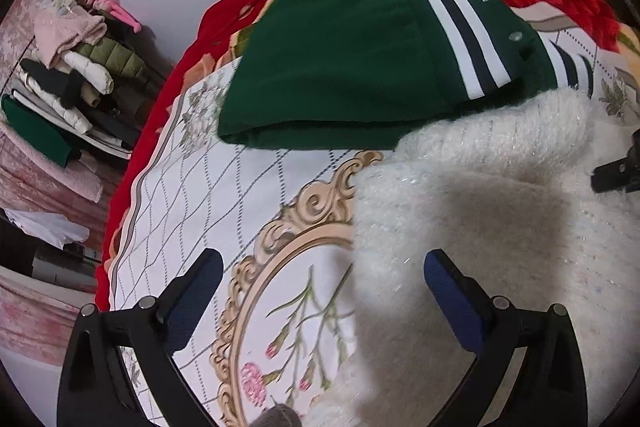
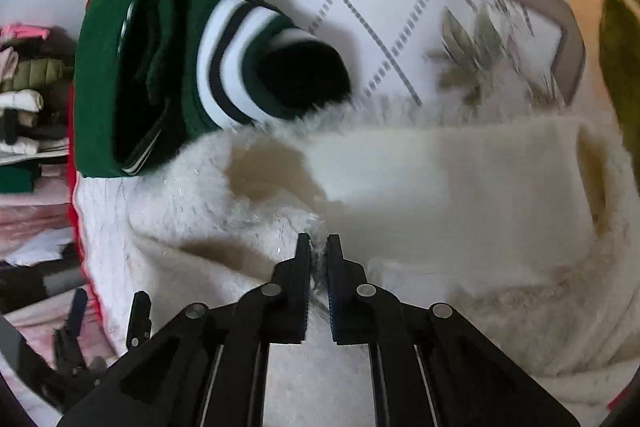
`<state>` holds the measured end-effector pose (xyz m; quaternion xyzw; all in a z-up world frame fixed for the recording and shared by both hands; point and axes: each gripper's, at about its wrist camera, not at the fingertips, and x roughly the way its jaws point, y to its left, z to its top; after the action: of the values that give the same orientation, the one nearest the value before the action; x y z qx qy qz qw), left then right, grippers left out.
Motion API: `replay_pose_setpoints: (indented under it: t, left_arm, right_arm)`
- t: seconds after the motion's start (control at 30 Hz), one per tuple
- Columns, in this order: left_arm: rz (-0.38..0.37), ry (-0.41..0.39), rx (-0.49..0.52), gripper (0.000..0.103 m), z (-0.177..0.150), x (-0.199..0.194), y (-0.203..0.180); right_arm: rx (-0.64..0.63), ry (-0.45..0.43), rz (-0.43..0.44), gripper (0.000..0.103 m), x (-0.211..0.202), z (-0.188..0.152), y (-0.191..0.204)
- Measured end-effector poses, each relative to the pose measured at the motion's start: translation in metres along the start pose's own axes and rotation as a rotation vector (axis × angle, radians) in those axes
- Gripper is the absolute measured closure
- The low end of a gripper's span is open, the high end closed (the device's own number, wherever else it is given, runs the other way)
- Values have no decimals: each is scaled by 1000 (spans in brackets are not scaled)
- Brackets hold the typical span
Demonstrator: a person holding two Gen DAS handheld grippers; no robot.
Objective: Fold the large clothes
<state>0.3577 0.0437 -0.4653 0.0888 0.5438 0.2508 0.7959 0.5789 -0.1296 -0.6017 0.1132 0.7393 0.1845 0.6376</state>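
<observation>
Left wrist view: looks down and forward from above the bedspread (image 1: 208, 187), taking in much of the bed. Right wrist view: set very near the white sweater (image 2: 440, 167). Both views share the sweater and green jacket (image 1: 340, 59).

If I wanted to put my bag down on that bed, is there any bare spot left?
Yes: the checked bedspread lies bare between the folded green garment, the fluffy white sweater and the bed's red edge. The right side is crowded with the sweater; the clothes pile fills the far left.
</observation>
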Motion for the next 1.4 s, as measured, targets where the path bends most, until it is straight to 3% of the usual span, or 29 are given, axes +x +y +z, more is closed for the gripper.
replay_pose_setpoints:
  t: [0.03,0.1,0.13,0.17,0.27,0.37,0.5,0.6,0.63,0.67,0.7,0.87,0.97,1.03,1.13,1.2,1.3,1.33,1.4]
  left_arm:
    - [1,-4,-4,0,-4,-4,7]
    - [11,-8,-13,0,-17,-14,25]
    - [17,-2,-13,0,-26,-16,34]
    - [22,9,-9,0,-35,-18,40]
    - [14,85,0,0,-67,-16,54]
    - [9,156,16,0,-102,-13,55]
    - [11,234,53,0,-140,-11,45]
    - [11,258,58,0,-155,-16,40]
    - [11,262,60,0,-158,-18,39]
    - [11,267,61,0,-162,-20,37]
    - [11,269,61,0,-166,-22,35]
    - [24,262,69,0,-173,-37,29]
    - [30,264,70,0,-176,-43,27]
    - [32,263,68,0,-177,-48,27]
    - [41,242,65,0,-176,-57,25]
    - [49,218,72,0,-172,-59,20]
    - [65,185,79,0,-160,-56,8]
    - [80,169,83,0,-155,-53,2]
    - [103,157,82,0,-145,-43,-7]
  right_arm:
    - [13,-6,24,87,-10,-2,-5]
    - [25,-71,9,58,-58,-24,-22]
    - [32,-100,-9,30,-74,-35,-27]
    - [36,-144,-41,19,-101,-55,-41]
    - [73,-193,-197,19,-155,-117,-91]
    - [172,-141,-334,19,-171,-180,-140]
    - [313,-10,-367,19,-149,-249,-206]
    - [378,79,-345,19,-108,-286,-242]
    - [390,99,-322,33,-98,-292,-248]
    - [404,111,-273,90,-84,-301,-257]
    - [452,88,-201,95,-77,-308,-264]
    - [512,-117,-268,96,-123,-314,-273]
    - [467,-99,-326,96,-122,-311,-281]
    - [446,-35,-293,96,-114,-307,-287]
    - [427,-22,-266,92,-133,-301,-290]
    - [403,-60,-258,88,-153,-298,-287]
    - [297,-103,-304,51,-163,-272,-269]
    - [273,-107,-320,44,-164,-267,-266]
    - [218,-113,-340,44,-162,-246,-261]
